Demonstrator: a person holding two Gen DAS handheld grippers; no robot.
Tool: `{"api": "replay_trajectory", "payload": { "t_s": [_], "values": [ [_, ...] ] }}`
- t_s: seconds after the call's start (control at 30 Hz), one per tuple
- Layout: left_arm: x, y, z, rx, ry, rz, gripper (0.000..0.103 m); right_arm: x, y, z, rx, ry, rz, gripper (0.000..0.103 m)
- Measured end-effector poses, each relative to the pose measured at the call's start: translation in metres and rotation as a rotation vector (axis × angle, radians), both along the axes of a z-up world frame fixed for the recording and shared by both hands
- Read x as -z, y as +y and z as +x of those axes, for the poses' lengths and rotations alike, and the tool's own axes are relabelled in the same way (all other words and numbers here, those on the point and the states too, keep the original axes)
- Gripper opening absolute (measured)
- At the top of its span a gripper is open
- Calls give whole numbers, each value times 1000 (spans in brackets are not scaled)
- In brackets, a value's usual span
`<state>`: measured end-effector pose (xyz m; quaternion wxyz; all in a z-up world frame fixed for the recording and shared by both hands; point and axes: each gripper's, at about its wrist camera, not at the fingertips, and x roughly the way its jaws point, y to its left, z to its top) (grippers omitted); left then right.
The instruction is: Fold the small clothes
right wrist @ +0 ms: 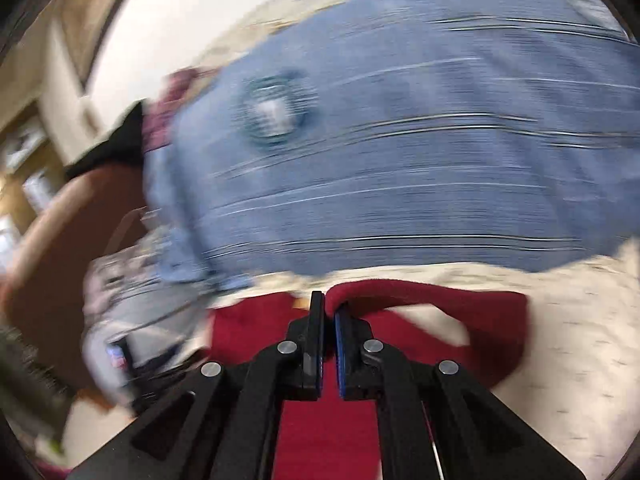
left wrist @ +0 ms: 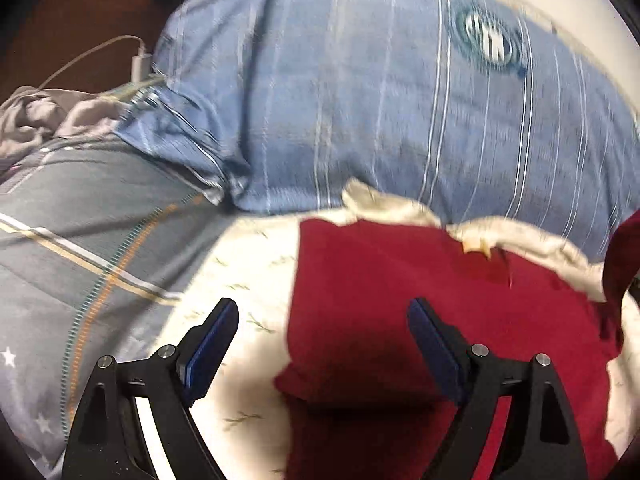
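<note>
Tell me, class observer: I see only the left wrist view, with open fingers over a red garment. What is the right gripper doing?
Observer: The right gripper is shut on a folded edge of the red garment.
Operator: Is that edge flat on the bed?
Observer: No; it arches up off the cream sheet to the pads.
Operator: And my left gripper?
Observer: It does not appear in the right view; the blue striped pillow fills the background, blurred.
</note>
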<state>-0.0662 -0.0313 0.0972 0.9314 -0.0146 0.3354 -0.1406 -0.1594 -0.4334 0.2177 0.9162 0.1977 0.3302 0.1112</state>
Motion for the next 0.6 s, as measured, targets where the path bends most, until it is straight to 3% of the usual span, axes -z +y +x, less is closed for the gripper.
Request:
{"api": "replay_trajectory", "payload": {
  "t_s": [0.1, 0.17, 0.3, 0.33, 0.37, 0.4, 0.5, 0.6],
  "values": [
    [-5, 14, -9, -8, -16, -20, 86, 0, 51, 17, -171, 17, 17, 4],
    [-6, 23, -10, -15, -5, -42, 86, 17, 90, 40, -295, 67, 30, 4],
    [-1, 36, 1, -16, 57, -114, 86, 72, 141, 84, -355, 207, 78, 11],
    [1, 38, 4, -13, 79, -135, 86, 85, 146, 92, -350, 246, 87, 14],
    [2, 40, 9, -4, 99, -157, 86, 98, 146, 97, -317, 272, 96, 31],
    [3, 41, 11, 3, 106, -168, 86, 105, 143, 98, -279, 273, 110, 41],
    [0, 40, 14, 37, 103, -196, 86, 113, 113, 78, -204, 246, 182, 46],
    [0, 30, 12, 96, 91, -209, 87, 113, 84, 42, -129, 226, 133, 54]
  ]
}}
